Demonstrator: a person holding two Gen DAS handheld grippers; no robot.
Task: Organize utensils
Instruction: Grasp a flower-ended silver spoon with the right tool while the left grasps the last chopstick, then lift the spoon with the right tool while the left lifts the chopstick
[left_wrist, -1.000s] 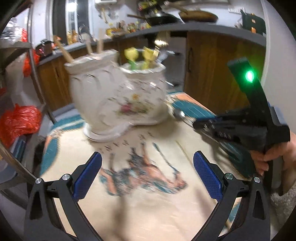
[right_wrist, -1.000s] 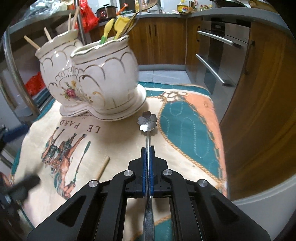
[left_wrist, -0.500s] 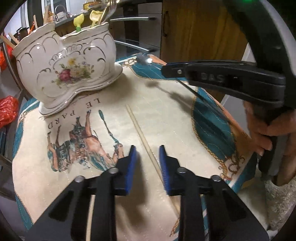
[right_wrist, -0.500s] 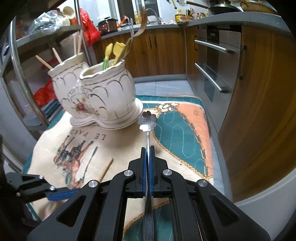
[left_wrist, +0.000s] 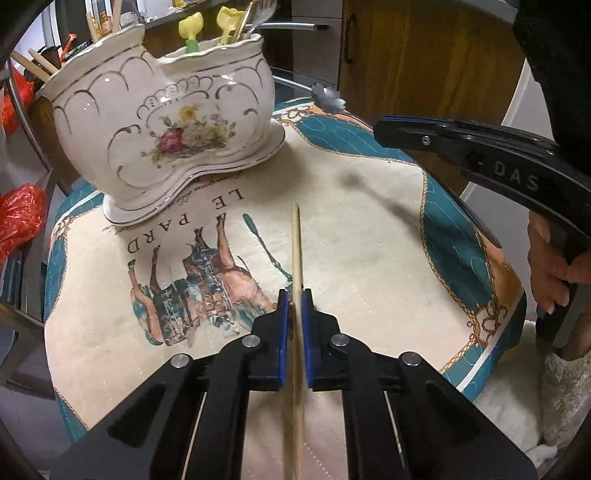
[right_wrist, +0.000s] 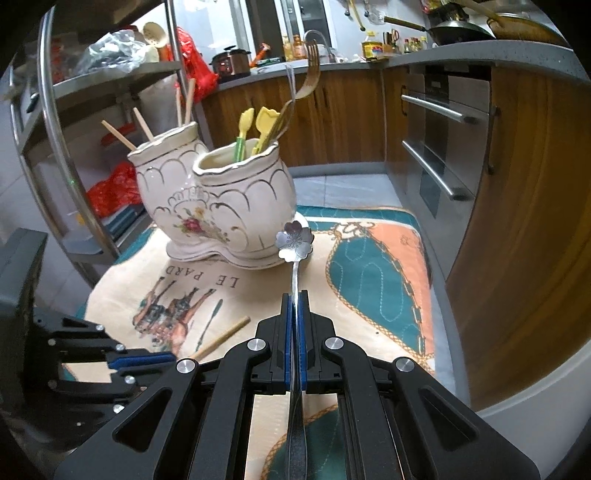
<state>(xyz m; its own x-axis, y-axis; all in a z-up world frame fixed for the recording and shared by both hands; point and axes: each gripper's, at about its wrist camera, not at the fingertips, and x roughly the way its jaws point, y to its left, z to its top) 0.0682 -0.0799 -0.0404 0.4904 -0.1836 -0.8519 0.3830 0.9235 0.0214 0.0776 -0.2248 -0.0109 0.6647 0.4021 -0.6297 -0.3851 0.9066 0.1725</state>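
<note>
A white double ceramic holder with flower print stands on the printed cloth; it also shows in the right wrist view. One cup holds wooden chopsticks, the other yellow utensils and a fork. My left gripper is shut on a wooden chopstick that points toward the holder. My right gripper is shut on a flower-headed metal spoon, held above the cloth right of the holder; the spoon shows in the left wrist view too.
A metal rack with red bags stands left of the table. Wooden cabinets and an oven lie behind. The table edge drops off on the right. The left gripper shows low left in the right wrist view.
My left gripper has closed on the chopstick lying on the cloth. My right gripper has risen with the spoon and drawn back from the holder.
</note>
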